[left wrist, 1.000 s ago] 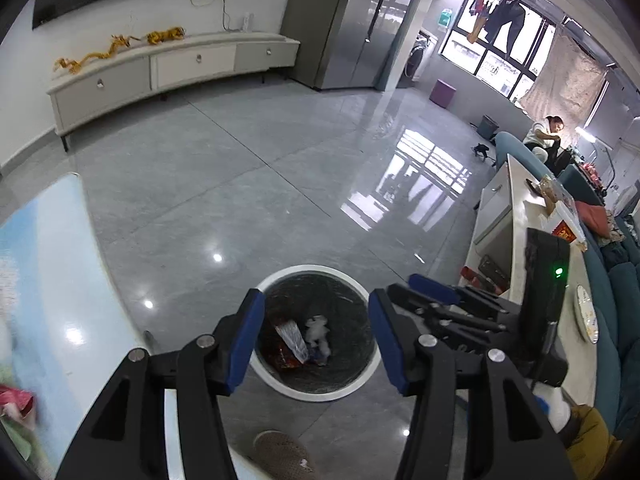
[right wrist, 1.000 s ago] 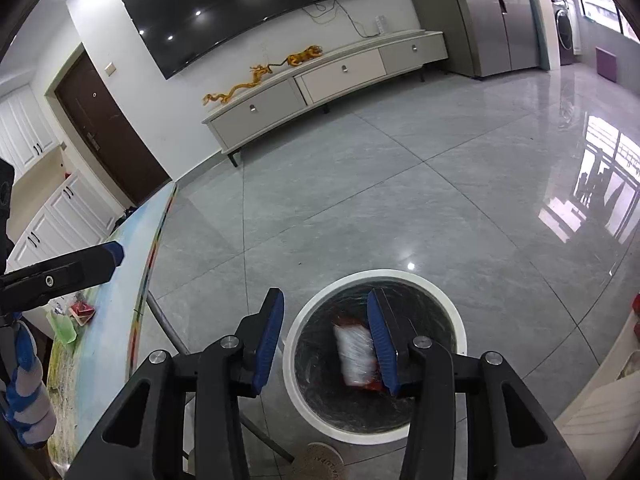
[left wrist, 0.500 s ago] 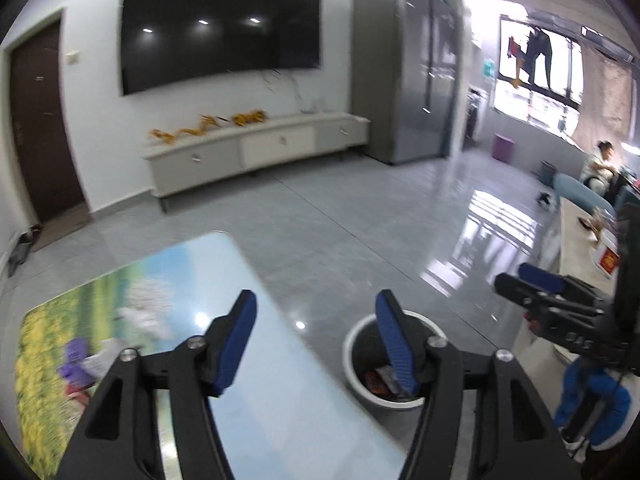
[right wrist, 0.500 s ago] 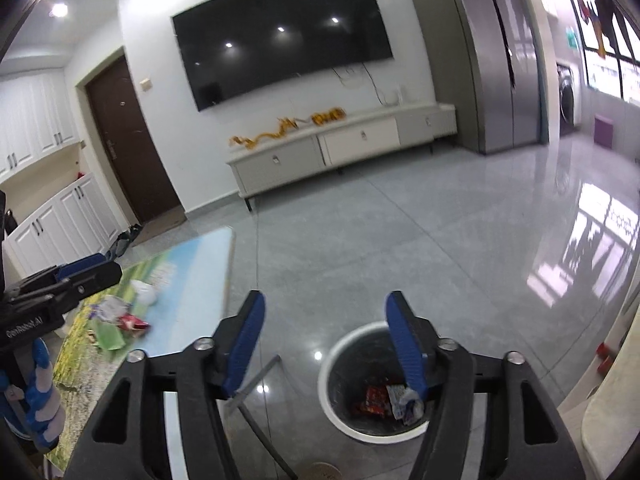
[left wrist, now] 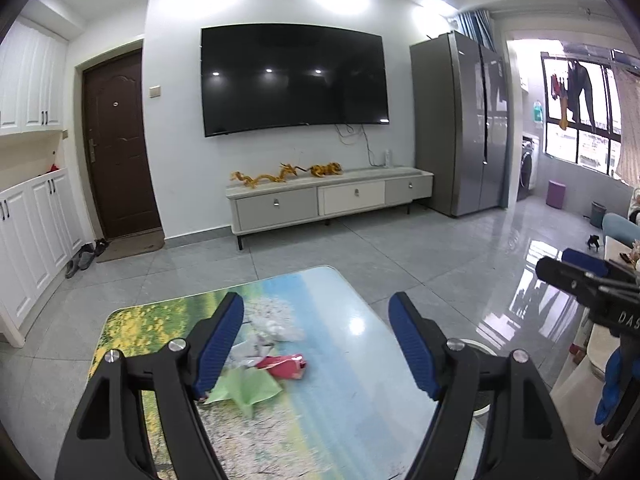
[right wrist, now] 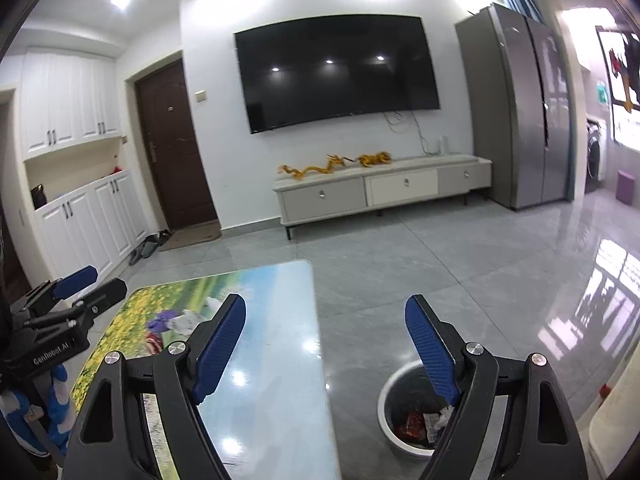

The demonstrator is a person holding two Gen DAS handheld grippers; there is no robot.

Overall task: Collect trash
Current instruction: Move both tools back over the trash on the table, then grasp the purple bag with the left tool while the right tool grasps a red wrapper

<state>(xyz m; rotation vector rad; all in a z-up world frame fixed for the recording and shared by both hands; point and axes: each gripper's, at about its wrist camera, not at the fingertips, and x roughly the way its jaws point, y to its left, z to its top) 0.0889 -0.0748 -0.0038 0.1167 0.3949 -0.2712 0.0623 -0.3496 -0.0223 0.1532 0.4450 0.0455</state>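
Both my tools are empty, left gripper (left wrist: 316,344) and right gripper (right wrist: 326,346), jaws opening with nothing between them. Remaining trash (left wrist: 260,364) sits lower left on the table (left wrist: 360,360), so I'm lined up there; the bin (right wrist: 386,408) waits lower right, already holding wrappers.

One table (left wrist: 352,400) with four trash pieces on it: one red wrapper (left wrist: 286,365), one green wrapper (left wrist: 240,390), one white tissue (left wrist: 280,330), one clear crumpled wrapper (left wrist: 250,350). One trash bin (right wrist: 386,428) just right of the table, two wrappers visible inside. Two grippers: left gripper (left wrist: 316,344), right gripper (right wrist: 326,344). One TV (left wrist: 294,80).
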